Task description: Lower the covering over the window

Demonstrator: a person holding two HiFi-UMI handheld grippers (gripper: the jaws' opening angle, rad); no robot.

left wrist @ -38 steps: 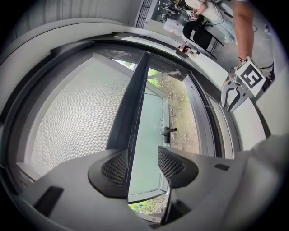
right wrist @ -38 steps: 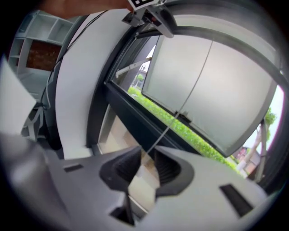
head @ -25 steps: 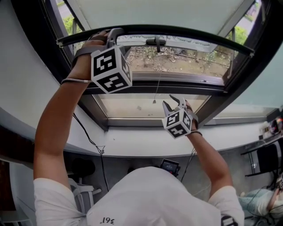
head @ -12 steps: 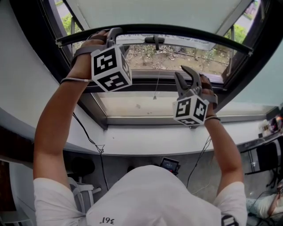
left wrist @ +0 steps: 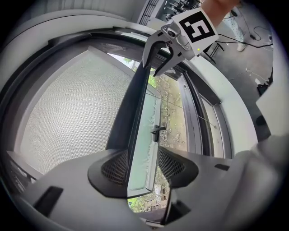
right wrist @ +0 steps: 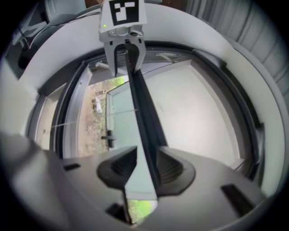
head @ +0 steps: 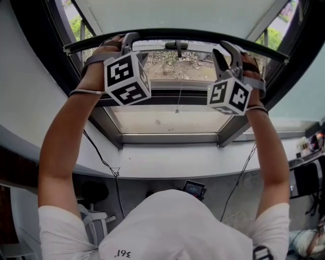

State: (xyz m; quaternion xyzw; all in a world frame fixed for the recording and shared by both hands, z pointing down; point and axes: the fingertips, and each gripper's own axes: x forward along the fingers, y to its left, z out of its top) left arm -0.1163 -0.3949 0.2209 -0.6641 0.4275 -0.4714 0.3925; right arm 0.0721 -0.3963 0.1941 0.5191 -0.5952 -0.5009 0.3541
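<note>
The covering is a pale roller blind (head: 177, 12) with a dark bottom bar (head: 177, 33) curving across the top of the window. My left gripper (head: 129, 39) grips that bar near its left end; in the left gripper view the bar (left wrist: 131, 103) runs between the pads, which press on it. My right gripper (head: 227, 48) is up at the bar's right part. In the right gripper view the bar (right wrist: 142, 103) passes between its jaws, which stand open with a gap on the left side. Each gripper shows in the other's view: the right gripper (left wrist: 165, 54) and the left gripper (right wrist: 126, 56).
Below the bar the window shows bare ground outside. A dark window handle (head: 177, 46) sits at the middle top, and a thin pull cord (head: 179, 96) hangs below it. The white sill (head: 167, 162) runs under the dark frame. A cable (head: 104, 160) hangs at the left.
My right gripper has risen from the lower window pane up to the blind's bar and rolled, so its jaws now straddle the bar. The left gripper and the bar have stayed put.
</note>
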